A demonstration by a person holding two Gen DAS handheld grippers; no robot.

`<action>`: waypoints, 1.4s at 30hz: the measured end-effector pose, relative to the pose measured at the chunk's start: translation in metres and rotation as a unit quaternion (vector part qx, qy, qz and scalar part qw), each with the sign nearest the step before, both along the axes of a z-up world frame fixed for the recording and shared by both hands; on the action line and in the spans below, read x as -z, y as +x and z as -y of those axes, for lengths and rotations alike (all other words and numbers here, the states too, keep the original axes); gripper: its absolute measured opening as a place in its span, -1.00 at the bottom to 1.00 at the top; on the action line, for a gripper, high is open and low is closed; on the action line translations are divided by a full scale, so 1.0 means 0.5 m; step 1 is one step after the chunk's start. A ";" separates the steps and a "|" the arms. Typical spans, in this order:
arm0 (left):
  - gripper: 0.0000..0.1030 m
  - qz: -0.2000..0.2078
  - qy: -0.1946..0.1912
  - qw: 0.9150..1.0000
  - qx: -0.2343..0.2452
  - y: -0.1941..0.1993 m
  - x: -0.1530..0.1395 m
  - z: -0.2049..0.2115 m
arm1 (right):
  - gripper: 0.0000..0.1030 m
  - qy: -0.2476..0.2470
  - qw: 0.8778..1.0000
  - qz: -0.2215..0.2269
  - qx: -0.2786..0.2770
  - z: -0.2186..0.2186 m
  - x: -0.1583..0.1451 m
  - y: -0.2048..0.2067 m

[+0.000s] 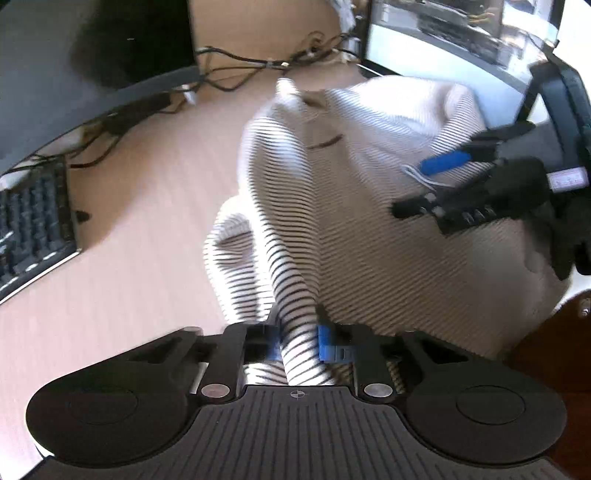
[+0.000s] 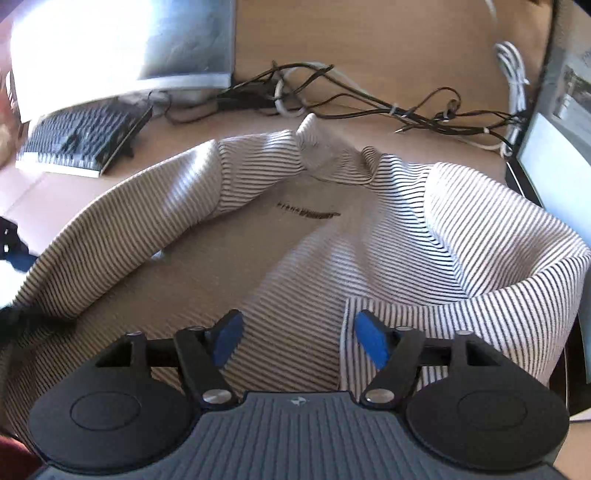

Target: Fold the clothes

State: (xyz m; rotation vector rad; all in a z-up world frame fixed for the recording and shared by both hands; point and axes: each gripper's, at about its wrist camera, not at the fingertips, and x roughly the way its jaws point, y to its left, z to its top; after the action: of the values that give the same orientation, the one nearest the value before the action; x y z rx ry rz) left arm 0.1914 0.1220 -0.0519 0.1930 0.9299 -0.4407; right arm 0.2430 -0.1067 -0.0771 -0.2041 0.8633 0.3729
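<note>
Shirt [image 2: 332, 236] lies crumpled on table [image 1: 140, 206], collar far from us. Left gripper [image 1: 297, 341] clamped on sleeve bunch; right gripper [image 2: 301, 341] w/ fingers apart just above hem, so nearer for next fold.

Light wood desk [image 2: 369, 44]; black keyboard [image 2: 81, 136] at left, tangled cables [image 2: 369, 99] behind, monitor [image 1: 443, 33] at right; strong sunlight.

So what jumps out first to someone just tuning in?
The black-and-white striped knit shirt heaped across the pale wooden desk. The left tool pinches a bunched stripe of it, while the right tool sits open over the fabric. Tangled black cables lie behind.
</note>
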 end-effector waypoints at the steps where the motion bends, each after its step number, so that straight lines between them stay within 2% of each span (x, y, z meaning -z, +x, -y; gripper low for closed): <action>1: -0.70 0.008 -0.005 1.000 -0.016 -0.001 -0.007 -0.020 | 0.53 -0.003 1.000 0.001 -0.003 -0.003 0.004 -0.001; 5: -0.71 0.069 0.021 0.993 -0.096 0.050 -0.053 -0.111 | 0.57 0.011 1.000 -0.002 -0.001 -0.004 0.004 -0.006; 9: -0.75 0.130 0.063 0.978 -0.152 0.133 -0.098 -0.163 | 0.57 0.029 1.000 0.000 0.001 0.002 -0.003 -0.010; 13: -0.75 0.167 0.085 0.958 -0.217 0.203 -0.118 -0.210 | 0.57 0.009 0.999 0.031 -0.001 0.006 -0.018 -0.027; 17: -0.71 0.163 0.056 0.945 -0.277 0.209 -0.129 -0.265 | 0.57 -0.033 0.998 0.060 0.001 0.024 -0.029 -0.047; 19: -0.51 0.160 0.041 0.938 -0.304 0.210 -0.135 -0.290 | 0.57 -0.045 0.997 0.062 0.009 0.039 -0.027 -0.055; 20: -0.41 0.155 0.023 0.943 -0.295 0.201 -0.135 -0.285 | 0.57 -0.050 0.997 0.061 0.016 0.047 -0.024 -0.058; 21: -0.19 0.152 0.010 0.948 -0.280 0.194 -0.133 -0.272 | 0.57 -0.055 0.996 0.060 0.024 0.056 -0.021 -0.060; 22: -0.01 0.146 -0.008 0.955 -0.256 0.188 -0.129 -0.245 | 0.57 -0.063 0.996 0.060 0.034 0.063 -0.017 -0.061; 23: 0.08 0.140 -0.026 0.962 -0.232 0.182 -0.124 -0.218 | 0.57 -0.077 0.994 0.059 0.047 0.068 -0.011 -0.060; 25: 0.37 0.117 -0.074 0.973 -0.185 0.179 -0.102 -0.149 | 0.59 -0.098 0.991 0.054 0.068 0.078 0.005 -0.053; 27: 0.58 0.078 -0.130 0.979 -0.136 0.167 -0.068 -0.082 | 0.64 -0.091 0.992 0.048 0.078 0.090 0.016 -0.044; 28: 0.59 0.052 -0.156 0.979 -0.118 0.164 -0.046 -0.049 | 0.64 -0.082 0.992 0.046 0.081 0.093 0.017 -0.039; 31: 0.66 -0.008 -0.200 0.976 -0.091 0.147 0.016 0.028 | 0.09 -0.057 0.995 0.045 0.073 0.088 0.016 -0.020; 33: 0.73 -0.025 -0.200 0.975 -0.092 0.133 0.044 0.052 | -0.42 -0.055 0.995 0.049 0.072 0.074 0.015 -0.002; 34: 0.75 -0.032 -0.200 0.975 -0.092 0.127 0.057 0.064 | -0.55 -0.058 0.994 0.055 0.073 0.067 0.012 0.006; 36: 0.79 -0.015 -0.194 0.977 -0.092 0.115 0.066 0.085 | -0.85 -0.069 0.991 0.079 0.078 0.060 -0.004 0.015; 42: 0.76 -0.001 -0.152 0.981 -0.117 0.090 0.058 0.061 | -0.91 -0.065 0.979 0.147 0.124 0.114 -0.099 0.033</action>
State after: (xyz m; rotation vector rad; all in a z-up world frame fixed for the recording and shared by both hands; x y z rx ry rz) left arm 0.2362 0.0913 -0.0808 -0.1935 0.8632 -0.3597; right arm 0.2596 -0.1637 -0.0275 -0.2621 0.6116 0.0485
